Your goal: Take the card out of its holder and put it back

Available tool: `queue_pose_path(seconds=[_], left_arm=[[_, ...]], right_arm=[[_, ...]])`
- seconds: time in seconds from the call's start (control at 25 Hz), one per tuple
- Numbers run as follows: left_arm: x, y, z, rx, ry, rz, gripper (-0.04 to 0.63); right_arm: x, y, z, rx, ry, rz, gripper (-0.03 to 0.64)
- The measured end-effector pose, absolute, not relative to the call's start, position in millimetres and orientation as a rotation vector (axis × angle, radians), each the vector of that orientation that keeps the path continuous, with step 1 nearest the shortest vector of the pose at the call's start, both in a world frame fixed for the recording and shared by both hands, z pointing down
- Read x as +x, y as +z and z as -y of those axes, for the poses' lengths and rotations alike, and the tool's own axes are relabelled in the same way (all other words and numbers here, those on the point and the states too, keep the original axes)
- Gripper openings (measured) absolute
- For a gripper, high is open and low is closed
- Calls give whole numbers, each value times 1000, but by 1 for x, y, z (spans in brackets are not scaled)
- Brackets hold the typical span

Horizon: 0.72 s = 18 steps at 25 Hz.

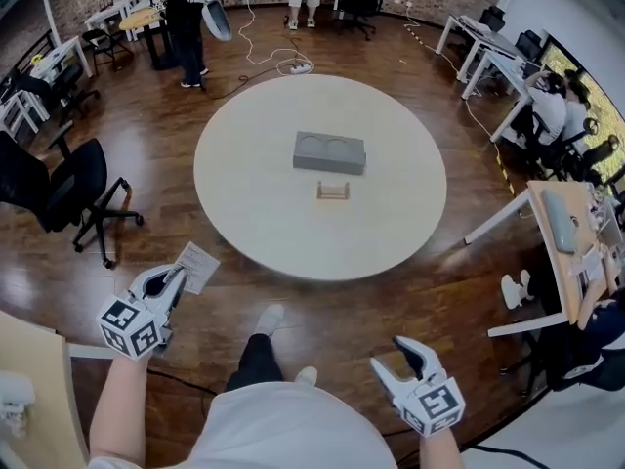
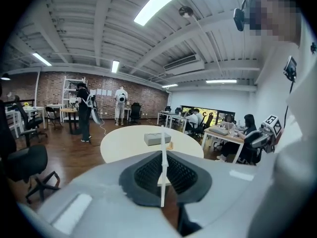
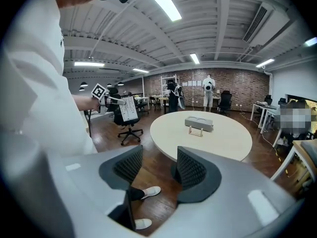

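My left claw is clamped on the thin white printed card, which shows edge-on between the dark ribbed pads. The card is held over the brown wooden floor, off the near-left edge of the round white surface. My right claw is at near right with its jaws apart. The small wooden card holder stands mid-surface, well apart from the card and just near of the grey rectangular block with two round recesses.
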<state>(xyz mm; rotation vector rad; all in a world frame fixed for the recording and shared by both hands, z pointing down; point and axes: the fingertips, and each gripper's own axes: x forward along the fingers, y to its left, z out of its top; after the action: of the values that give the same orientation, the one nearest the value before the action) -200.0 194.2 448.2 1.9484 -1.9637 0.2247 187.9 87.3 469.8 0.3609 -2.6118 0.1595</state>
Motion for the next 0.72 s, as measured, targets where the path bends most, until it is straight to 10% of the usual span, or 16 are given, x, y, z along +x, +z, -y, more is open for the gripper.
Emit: queue_pose_path(seconds=[0.72], left_arm=[[-173, 441, -191, 2053, 252, 1878, 15]], right_arm=[[210, 470, -109, 390, 171, 2611, 225]])
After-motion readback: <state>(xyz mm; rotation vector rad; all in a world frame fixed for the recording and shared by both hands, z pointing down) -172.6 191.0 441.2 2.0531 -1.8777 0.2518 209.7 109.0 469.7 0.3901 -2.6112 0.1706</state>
